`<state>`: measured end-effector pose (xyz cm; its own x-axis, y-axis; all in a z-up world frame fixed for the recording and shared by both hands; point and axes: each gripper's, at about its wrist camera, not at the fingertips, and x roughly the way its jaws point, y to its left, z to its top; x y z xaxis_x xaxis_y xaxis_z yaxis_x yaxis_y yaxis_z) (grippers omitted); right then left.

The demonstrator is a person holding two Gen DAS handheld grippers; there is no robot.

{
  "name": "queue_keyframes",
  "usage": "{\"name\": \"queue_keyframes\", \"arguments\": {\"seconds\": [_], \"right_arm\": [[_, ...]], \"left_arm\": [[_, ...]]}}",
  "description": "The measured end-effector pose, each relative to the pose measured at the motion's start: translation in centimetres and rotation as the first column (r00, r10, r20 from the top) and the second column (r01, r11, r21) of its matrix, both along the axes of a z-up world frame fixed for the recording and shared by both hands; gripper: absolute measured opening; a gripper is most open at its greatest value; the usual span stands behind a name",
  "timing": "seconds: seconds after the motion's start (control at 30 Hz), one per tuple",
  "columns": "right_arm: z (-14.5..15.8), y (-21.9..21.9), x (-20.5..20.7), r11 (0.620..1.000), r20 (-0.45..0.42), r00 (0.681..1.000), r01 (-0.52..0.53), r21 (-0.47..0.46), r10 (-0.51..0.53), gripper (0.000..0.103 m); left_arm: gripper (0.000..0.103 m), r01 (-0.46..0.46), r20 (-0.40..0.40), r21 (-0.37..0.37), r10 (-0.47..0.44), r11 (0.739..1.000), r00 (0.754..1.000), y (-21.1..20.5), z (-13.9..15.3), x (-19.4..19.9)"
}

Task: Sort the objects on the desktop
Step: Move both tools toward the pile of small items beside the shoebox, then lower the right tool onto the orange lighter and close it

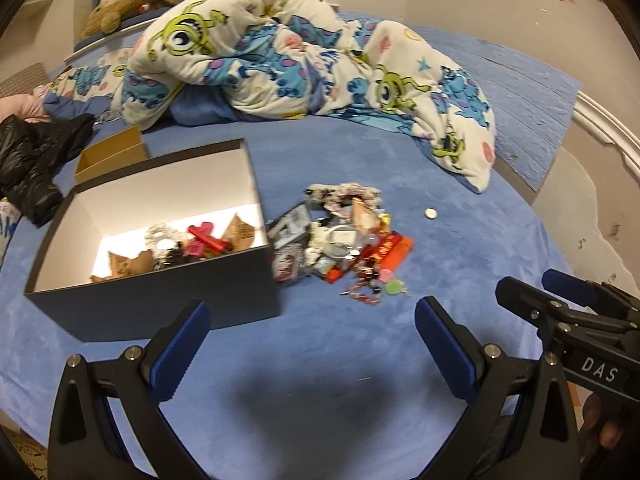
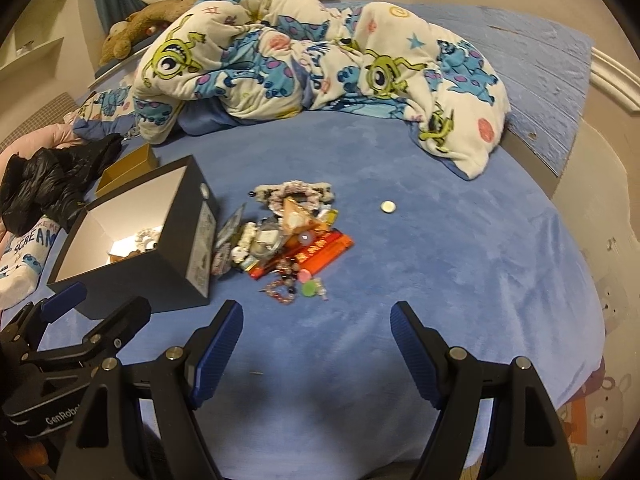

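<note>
On the far left a black jacket (image 1: pixel 36 160) lies crumpled on the blue bed cover (image 1: pixel 360 352). Next to it sits a dark box (image 1: pixel 160 300) with its top open, and some small things are already inside. Just right of the box, touching its side, is a messy pile of small things (image 1: pixel 344 244): a red packet (image 1: pixel 384 254), a string of beads (image 1: pixel 366 294), a green round charm (image 1: pixel 394 288) and a fluffy hair tie (image 1: pixel 344 196). A little round coin-like thing (image 1: pixel 431 213) lies apart, further right. Behind it all is a bunched-up cartoon blanket (image 1: pixel 300 60). The left gripper (image 1: pixel 312 344) is wide open and holds nothing. The right gripper (image 2: pixel 316 344) is also wide open and holds nothing. Both hang above the bare cover, near the pile but not touching it. The things look light. The beads look floppy and may slip or dangle, so pinching the middle of the string seems best. The red packet looks stiff and flat, so it may be easiest to grab by its long edge. The coin-like thing lies flat and looks hard to pick up.
</note>
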<state>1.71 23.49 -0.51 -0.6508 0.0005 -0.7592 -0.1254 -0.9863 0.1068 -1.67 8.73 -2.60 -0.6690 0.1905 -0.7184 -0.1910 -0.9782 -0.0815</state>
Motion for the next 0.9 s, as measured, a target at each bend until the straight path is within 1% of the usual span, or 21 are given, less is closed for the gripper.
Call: {"name": "queue_keyframes", "arguments": {"seconds": [0.27, 0.47, 0.6, 0.67, 0.73, 0.8, 0.9], "right_arm": [[-1.8, 3.0, -0.3, 0.999, 0.024, 0.998, 0.052, -0.008, -0.052, 0.078], [-2.9, 3.9, -2.0, 0.999, 0.040, 0.998, 0.041, 0.005, -0.041, 0.078], [-3.9, 4.8, -4.0, 1.000, 0.043, 0.999, 0.023, -0.005, -0.023, 0.078], [-4.5, 5.5, -5.2, 0.999, 0.051, 0.998, 0.033, -0.037, -0.031, 0.078], [-4.9, 5.8, -6.4, 0.998, 0.050, 0.998, 0.036, -0.050, -0.033, 0.078], [-5.9, 5.6, -8.1, 0.997, 0.055, 0.998, 0.014, -0.069, -0.010, 0.078], [-7.1, 5.0, -10.1, 0.996, 0.056, 0.998, -0.016, -0.085, 0.021, 0.078]], "left_arm": [[0.103, 0.067, 0.010, -0.017, -0.066, 0.998, 0.998, 2.9, -1.9, -1.0], [0.103, 0.117, -0.003, -0.048, -0.118, 0.992, 0.993, 4.0, -3.4, -1.6], [0.103, 0.152, -0.009, -0.062, -0.153, 0.986, 0.988, 4.3, -4.4, -2.2], [0.103, 0.154, -0.013, -0.068, -0.155, 0.986, 0.988, 4.5, -4.8, -2.6], [0.103, 0.155, -0.009, -0.054, -0.156, 0.986, 0.988, 4.5, -5.3, -3.0], [0.103, 0.168, -0.006, -0.038, -0.168, 0.985, 0.986, 4.5, -5.8, -3.2], [0.103, 0.186, -0.005, -0.042, -0.187, 0.982, 0.982, 4.6, -6.7, -3.4]]}}
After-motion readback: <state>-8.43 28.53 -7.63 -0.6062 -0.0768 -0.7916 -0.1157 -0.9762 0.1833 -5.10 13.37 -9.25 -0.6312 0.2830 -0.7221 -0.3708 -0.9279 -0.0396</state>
